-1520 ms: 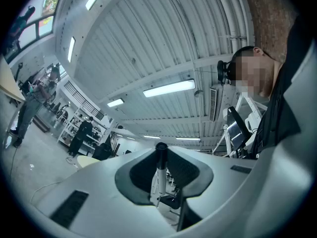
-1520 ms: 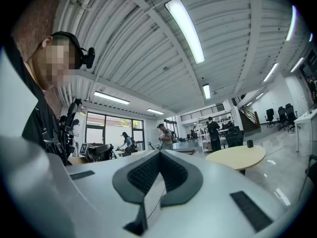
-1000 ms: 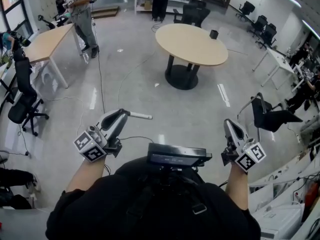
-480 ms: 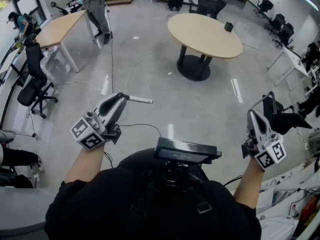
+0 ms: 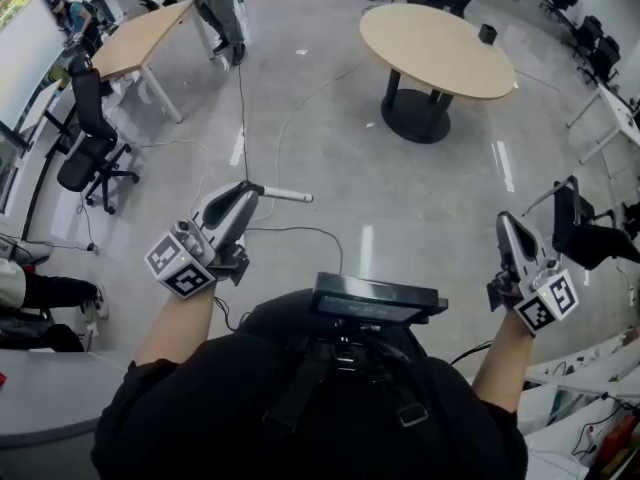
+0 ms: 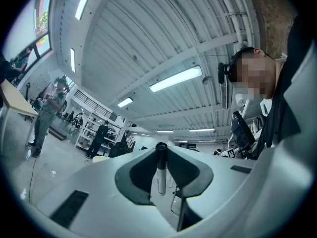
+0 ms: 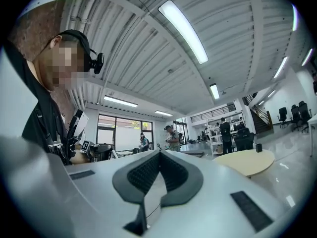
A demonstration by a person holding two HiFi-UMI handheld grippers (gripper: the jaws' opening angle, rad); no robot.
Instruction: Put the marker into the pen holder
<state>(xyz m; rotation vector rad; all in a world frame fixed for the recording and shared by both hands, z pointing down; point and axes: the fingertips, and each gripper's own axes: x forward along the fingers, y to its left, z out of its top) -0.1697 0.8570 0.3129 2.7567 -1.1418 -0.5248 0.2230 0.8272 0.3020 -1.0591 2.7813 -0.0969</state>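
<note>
Two tongs are raised over open floor [image 5: 330, 168]: the left tongs [image 5: 250, 190] are clamped on the marker [image 5: 285, 195], which sticks out sideways past their tips, while the right tongs [image 5: 505, 224] are pressed together with nothing between them. Wide bare floor lies between the person and the round desk [image 5: 430, 43], crossed only by a thin cable [image 5: 241, 118], and the black holder [image 5: 487, 34] stands near that desk's far right edge, well apart from the marker. One chair [image 5: 85, 158] flanks the gap at left, and another chair [image 5: 575, 233] is just beside the right tongs.
</note>
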